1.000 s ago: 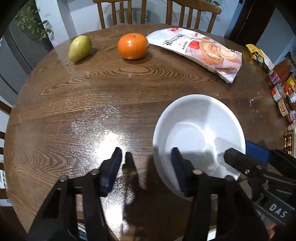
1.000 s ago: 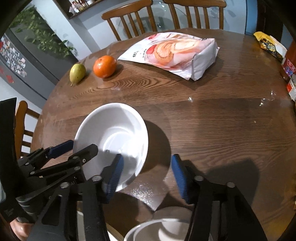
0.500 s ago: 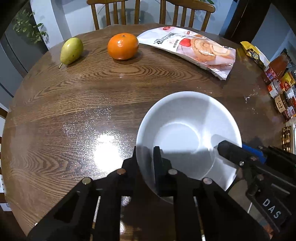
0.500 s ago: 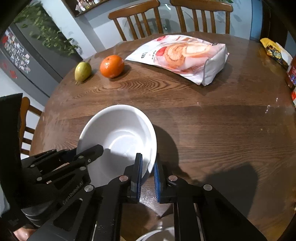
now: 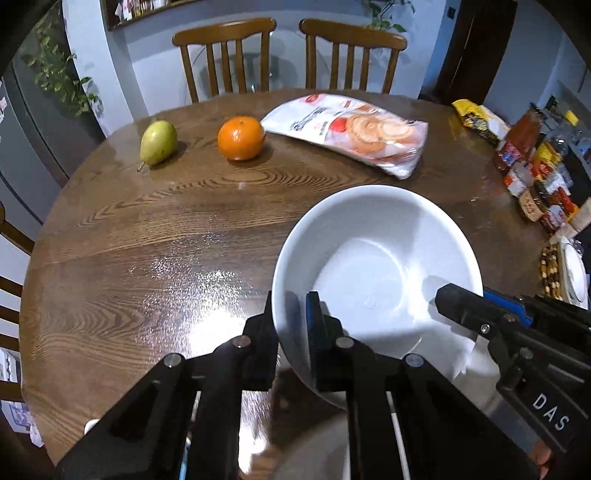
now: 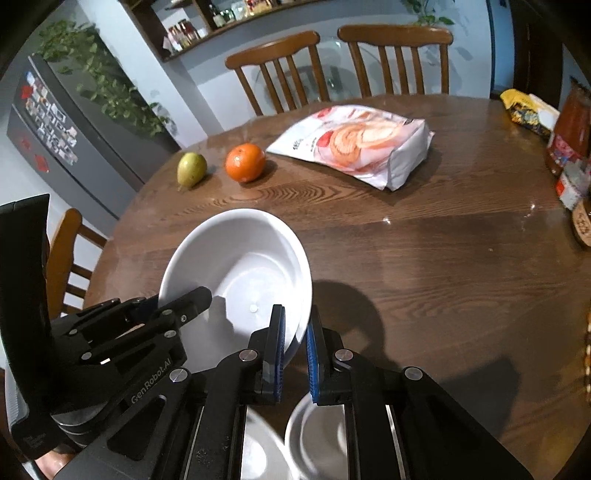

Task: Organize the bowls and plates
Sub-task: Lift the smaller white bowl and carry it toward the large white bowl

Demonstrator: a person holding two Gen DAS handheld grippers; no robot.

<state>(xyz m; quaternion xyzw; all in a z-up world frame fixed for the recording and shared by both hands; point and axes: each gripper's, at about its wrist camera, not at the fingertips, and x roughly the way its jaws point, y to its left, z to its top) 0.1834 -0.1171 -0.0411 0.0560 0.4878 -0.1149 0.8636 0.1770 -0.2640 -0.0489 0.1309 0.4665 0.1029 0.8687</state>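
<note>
Black right tool (image 6: 295, 332) with blue pads (image 6: 277, 343), silver screws.

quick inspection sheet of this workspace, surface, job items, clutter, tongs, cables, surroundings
surface: round wooden table, glossy, with glare patches.
job's things: white bowl tilted above the table, gripped at two sides of its rim; more white dishes show below the right tongs, blurred.
clutter: pear, orange, snack bag, yellow packet, jars and packets at the right edge.
grippers: left tongs shut on the bowl's rim; right tongs shut on its opposite rim.
cables: nothing seen.
surroundings: two wooden chairs behind the table, fridge with plants on top, wall shelf.
</note>
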